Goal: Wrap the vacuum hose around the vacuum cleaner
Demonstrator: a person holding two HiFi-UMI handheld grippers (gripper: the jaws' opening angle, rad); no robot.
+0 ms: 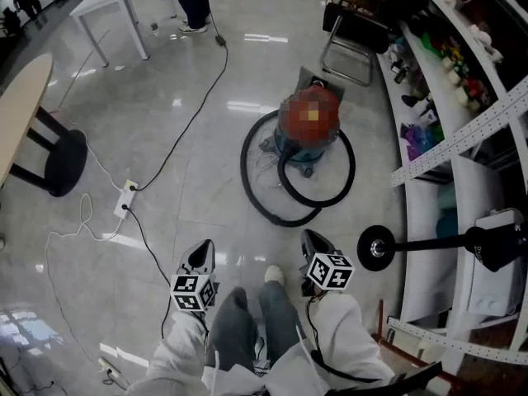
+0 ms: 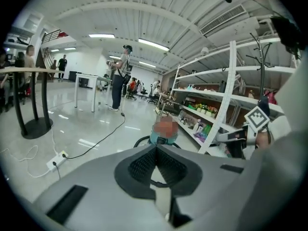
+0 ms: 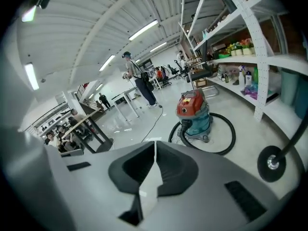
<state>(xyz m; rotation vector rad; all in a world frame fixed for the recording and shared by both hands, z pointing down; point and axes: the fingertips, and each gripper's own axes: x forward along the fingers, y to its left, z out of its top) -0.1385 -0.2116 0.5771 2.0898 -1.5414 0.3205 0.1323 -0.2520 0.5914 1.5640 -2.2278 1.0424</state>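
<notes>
- Vacuum hose point(image 1: 245, 172) — black, ribbed-looking and flexible. It lies on the floor point(image 1: 190, 81) in two loose rings, a wide one reaching toward the person and a smaller one close by the canister's right side. It is not yet wound up onto the body.
- Vacuum cleaner point(image 1: 301, 151) — a squat drum with a teal lower shell and a red motor head. It stands upright ahead of the person and slightly to the right, near the shelving point(image 1: 462, 139).
- Left hand-held gripper point(image 1: 203, 250): its ridged dark pads are pressed together on nothing, and it is held low by the knees.
- Right hand-held gripper point(image 1: 312, 239): also pressed together and empty.
- Key relation: the wide ring's near bend lies just ahead of the two tools, and the right one looks nearer to it, so that side probably reaches first.
- The floor is pale, glossy tile, so the hose should slide easily when lifted.
</notes>
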